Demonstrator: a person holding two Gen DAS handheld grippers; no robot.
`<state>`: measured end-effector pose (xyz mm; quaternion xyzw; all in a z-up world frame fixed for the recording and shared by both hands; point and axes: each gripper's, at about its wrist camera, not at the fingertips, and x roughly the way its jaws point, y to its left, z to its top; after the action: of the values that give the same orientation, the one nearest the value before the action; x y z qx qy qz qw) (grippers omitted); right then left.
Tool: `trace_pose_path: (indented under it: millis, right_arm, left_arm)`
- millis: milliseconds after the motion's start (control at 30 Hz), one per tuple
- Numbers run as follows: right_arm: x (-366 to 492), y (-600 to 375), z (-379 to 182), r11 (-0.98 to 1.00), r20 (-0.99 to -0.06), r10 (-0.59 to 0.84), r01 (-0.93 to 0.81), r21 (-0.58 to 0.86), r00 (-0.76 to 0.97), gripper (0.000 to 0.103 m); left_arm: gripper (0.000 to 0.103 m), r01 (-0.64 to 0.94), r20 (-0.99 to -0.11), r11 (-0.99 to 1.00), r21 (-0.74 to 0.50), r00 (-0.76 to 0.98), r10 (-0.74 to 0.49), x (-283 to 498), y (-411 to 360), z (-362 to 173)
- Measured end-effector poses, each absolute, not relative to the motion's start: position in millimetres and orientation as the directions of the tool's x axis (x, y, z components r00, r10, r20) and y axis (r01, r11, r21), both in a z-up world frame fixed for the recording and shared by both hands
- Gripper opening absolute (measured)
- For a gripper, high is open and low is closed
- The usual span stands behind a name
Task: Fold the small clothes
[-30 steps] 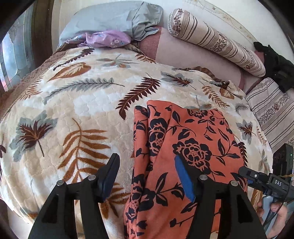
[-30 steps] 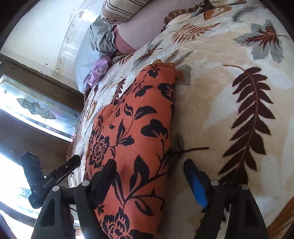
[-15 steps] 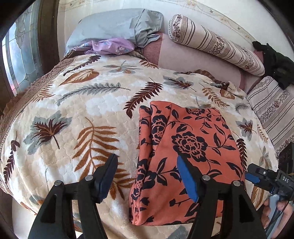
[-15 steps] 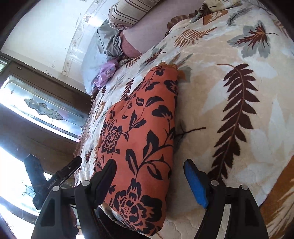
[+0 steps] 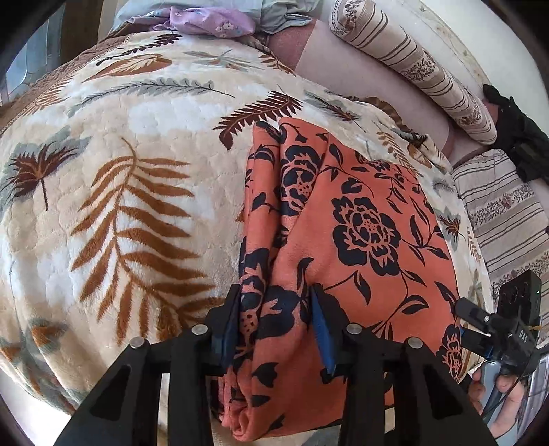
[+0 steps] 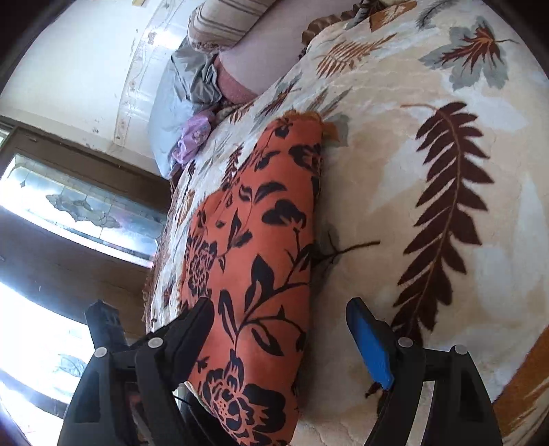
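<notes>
The orange cloth (black flowers) is laid on the blanket, right of centre. Its 6 o'clock edge is pinched by the left tongs; the right tongs are held apart over it.

The folded garment lies on the blanket, near its front edge. Behind the blanket, a pillow and a bolster lie side by side, the bolster to the right. The left gripper is around the garment's near left edge; the right gripper straddles its right edge.
</notes>
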<state>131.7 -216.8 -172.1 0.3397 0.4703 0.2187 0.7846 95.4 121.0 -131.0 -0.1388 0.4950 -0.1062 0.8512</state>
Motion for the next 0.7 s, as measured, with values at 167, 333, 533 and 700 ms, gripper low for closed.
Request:
trace_pose_path:
  millis: [167, 333, 533, 700]
  right_arm:
    - [133.7, -223.2, -164.8, 0.622, -0.529, 0.695, -0.038, 0.782, 0.486, 0.082]
    - [156.1, -223.9, -166.2, 0.563, -0.491, 0.728, -0.009, 0.826, 0.479, 0.082]
    - [170.8, -195.4, -170.9, 0.597, -0.535, 0.753, -0.055, 0.800, 0.383, 0.081]
    - [177.2, -195.9, -181.0, 0.576, -0.521, 0.763, -0.036, 0.816, 0.383, 0.079]
  left_arm:
    - [0.065, 0.069, -0.769, 0.933, -0.353, 0.546, -0.331, 82.0, 119.1, -109.6]
    - [0.052, 0.076, -0.818, 0.950, -0.303, 0.490, -0.300, 83.8, 115.0, -139.3]
    - [0.071, 0.082, -0.788, 0.943, -0.322, 0.529, -0.315, 87.4, 117.6, -114.0]
    - [0.072, 0.106, -0.834, 0.937, -0.334, 0.431, -0.345, 112.6, 103.8, -148.2]
